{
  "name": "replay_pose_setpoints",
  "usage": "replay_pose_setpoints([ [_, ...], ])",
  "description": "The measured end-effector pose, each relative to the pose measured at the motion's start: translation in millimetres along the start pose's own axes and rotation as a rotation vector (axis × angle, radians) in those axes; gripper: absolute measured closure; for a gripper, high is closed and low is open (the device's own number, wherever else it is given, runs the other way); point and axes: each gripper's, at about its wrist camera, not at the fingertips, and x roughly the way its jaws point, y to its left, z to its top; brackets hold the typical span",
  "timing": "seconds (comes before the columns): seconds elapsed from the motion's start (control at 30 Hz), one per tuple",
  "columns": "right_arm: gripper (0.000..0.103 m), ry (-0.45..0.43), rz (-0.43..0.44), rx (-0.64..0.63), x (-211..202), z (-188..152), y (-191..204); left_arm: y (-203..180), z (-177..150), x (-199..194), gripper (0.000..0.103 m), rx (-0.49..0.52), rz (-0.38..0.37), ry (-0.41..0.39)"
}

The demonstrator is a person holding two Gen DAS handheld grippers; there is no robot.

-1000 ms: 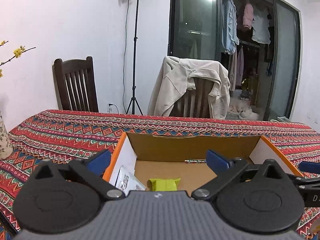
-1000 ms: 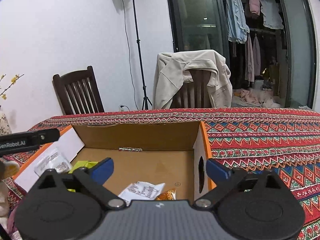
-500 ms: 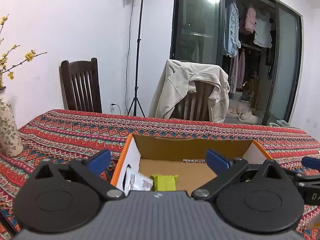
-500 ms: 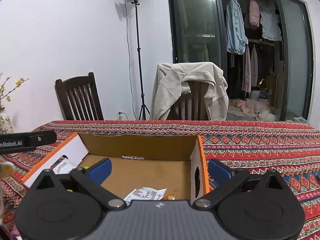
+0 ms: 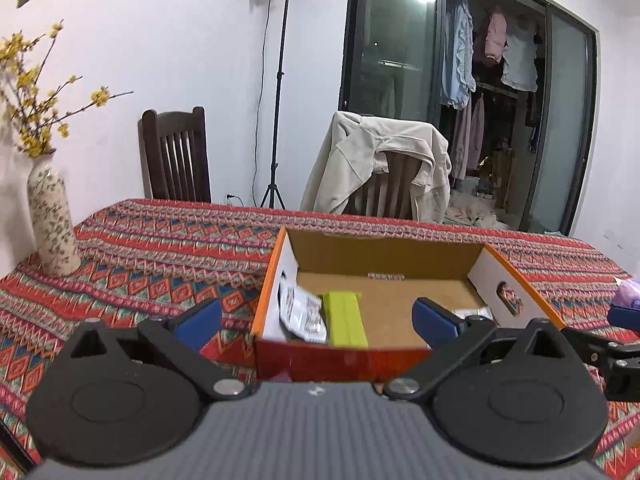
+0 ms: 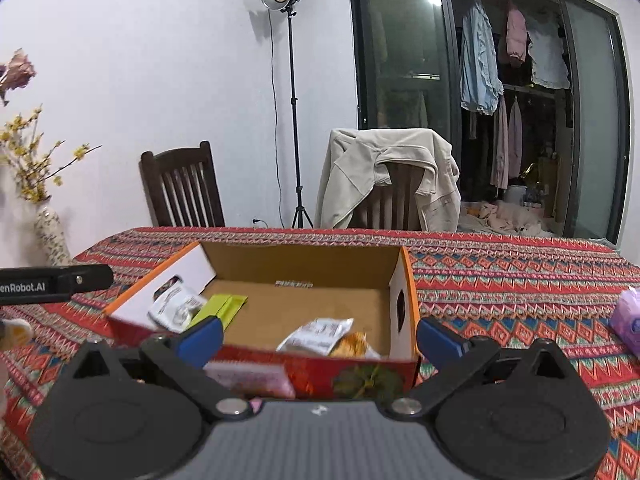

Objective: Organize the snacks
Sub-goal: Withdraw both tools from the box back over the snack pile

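- Resting loose in the open cardboard box at 12 o'clock from both cameras: a green packet and a white packet against the 9 o'clock wall, and a white-and-orange pair toward the 5 o'clock corner. Could crush or puncture these if pressed down on by a later drop or a low pass.
- Lying outside the box, just beside its 6 o'clock wall: a pink packet, partly hidden under the right gripper. Likely hard to pinch cleanly; might slide along the cloth or wedge against the wall instead of lifting.
- Sitting well apart at 3 o'clock on the counter: a purple packet, near the picture's edge. Could slip from a shallow pinch if soft, though too blurred to judge.
- Held wide open with nothing between the fingers: the right gripper and the left gripper alike. Close together at the box's near wall, so risk knocking each other, or nudging the light box across the cloth.
- Standing at 9 to 10 o'clock of the box, near the counter's edge: a tall narrow vase with branches. Could topple under a wide leftward sweep.
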Motion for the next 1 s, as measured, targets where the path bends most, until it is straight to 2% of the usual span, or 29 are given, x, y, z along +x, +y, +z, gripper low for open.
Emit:
replay_pose_setpoints([
  [0.17,0.0,0.012,0.013,-0.002,-24,-19,6,5,-20,-21,0.0,-0.002,-0.013,0.01],
  [0.7,0.0,0.078,0.044,0.002,-67,-75,15,22,-78,-66,0.0,-0.019,-0.018,0.053],
  [1.0,0.0,0.144,0.012,0.035,-56,-89,11,27,-87,-66,0.0,-0.031,-0.01,0.072],
])
